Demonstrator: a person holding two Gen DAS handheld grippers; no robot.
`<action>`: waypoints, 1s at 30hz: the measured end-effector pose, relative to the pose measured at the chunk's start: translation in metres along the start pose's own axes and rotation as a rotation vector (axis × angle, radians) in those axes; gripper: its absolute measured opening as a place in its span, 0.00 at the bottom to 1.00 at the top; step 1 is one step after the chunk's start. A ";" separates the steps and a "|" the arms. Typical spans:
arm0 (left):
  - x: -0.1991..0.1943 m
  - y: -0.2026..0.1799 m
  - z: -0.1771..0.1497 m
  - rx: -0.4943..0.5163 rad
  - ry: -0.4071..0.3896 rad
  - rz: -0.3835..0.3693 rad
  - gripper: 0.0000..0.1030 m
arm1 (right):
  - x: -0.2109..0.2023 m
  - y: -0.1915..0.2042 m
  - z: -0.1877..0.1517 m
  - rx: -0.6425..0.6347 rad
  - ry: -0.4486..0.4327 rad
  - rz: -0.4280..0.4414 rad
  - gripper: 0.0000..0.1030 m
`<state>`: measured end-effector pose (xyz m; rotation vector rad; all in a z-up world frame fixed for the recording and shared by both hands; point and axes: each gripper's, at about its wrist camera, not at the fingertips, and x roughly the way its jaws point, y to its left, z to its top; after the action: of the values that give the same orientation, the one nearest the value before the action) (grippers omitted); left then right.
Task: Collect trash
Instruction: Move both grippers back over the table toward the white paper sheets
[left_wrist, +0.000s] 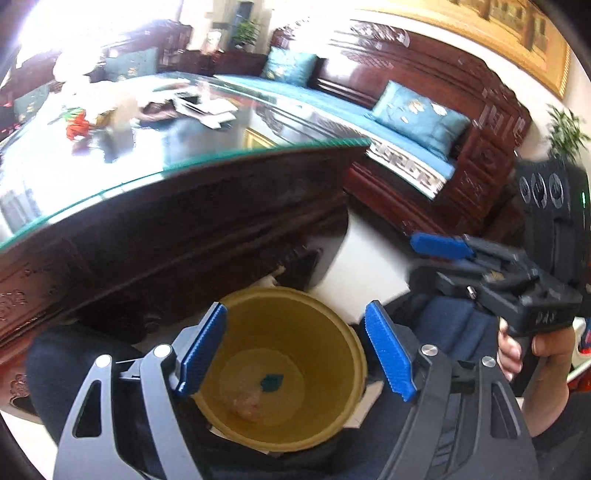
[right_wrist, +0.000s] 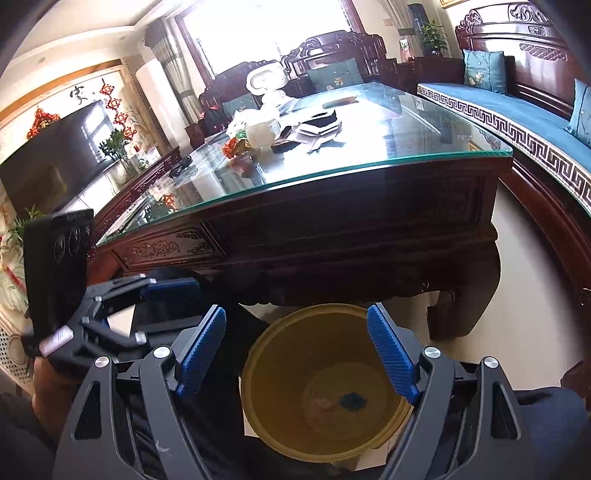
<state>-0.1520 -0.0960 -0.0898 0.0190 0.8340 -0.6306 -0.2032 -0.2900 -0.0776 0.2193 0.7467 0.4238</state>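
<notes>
Yellow plastic forms the trash bin (left_wrist: 284, 369) we look down into, standing on the pale floor (left_wrist: 369, 273) just beside the carved foot of the dark wooden counter (right_wrist: 332, 236). At its bottom we see 2 scraps: a small teal piece (left_wrist: 271, 382) and, just beside it, a pinkish crumpled lump (left_wrist: 251, 404) too blurred to identify.

Our left tool (left_wrist: 295, 354) hangs above the bin's mouth with its jaws spread wide, 1 blue ribbed pad (left_wrist: 203, 350) over each side of the rim; nothing is between them and nothing is gripped. Our right tool (right_wrist: 297, 356) is spread just as wide above the same bin, its pads clear of the rim and holding nothing. From the left view the right tool appears at the right edge, a hand (left_wrist: 532, 354) wrapped round its grip; from the right view the left tool shows at the left edge, somewhat blurred.

Dark trouser legs (left_wrist: 74, 362) flank the bin on both sides.

Further out, the counter's glass top (right_wrist: 369, 140) carries papers (right_wrist: 317, 129), a white container (right_wrist: 262, 133) and some red and green clutter (right_wrist: 236, 146), all well apart from the bin. Beyond the counter runs a carved wooden sofa (left_wrist: 461, 122) with blue cushions (left_wrist: 417, 114), and a dark television (right_wrist: 51, 162) stands at the left.
</notes>
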 end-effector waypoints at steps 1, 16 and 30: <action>-0.004 0.006 0.003 -0.013 -0.015 0.012 0.76 | -0.001 0.001 0.002 -0.004 -0.004 0.000 0.75; -0.060 0.055 0.072 -0.068 -0.232 0.221 0.93 | 0.006 0.038 0.095 -0.097 -0.191 -0.046 0.87; -0.043 0.111 0.146 -0.139 -0.251 0.299 0.96 | 0.066 0.039 0.183 -0.107 -0.184 0.001 0.92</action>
<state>-0.0150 -0.0204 0.0149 -0.0599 0.6138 -0.2851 -0.0440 -0.2341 0.0265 0.1557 0.5417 0.4364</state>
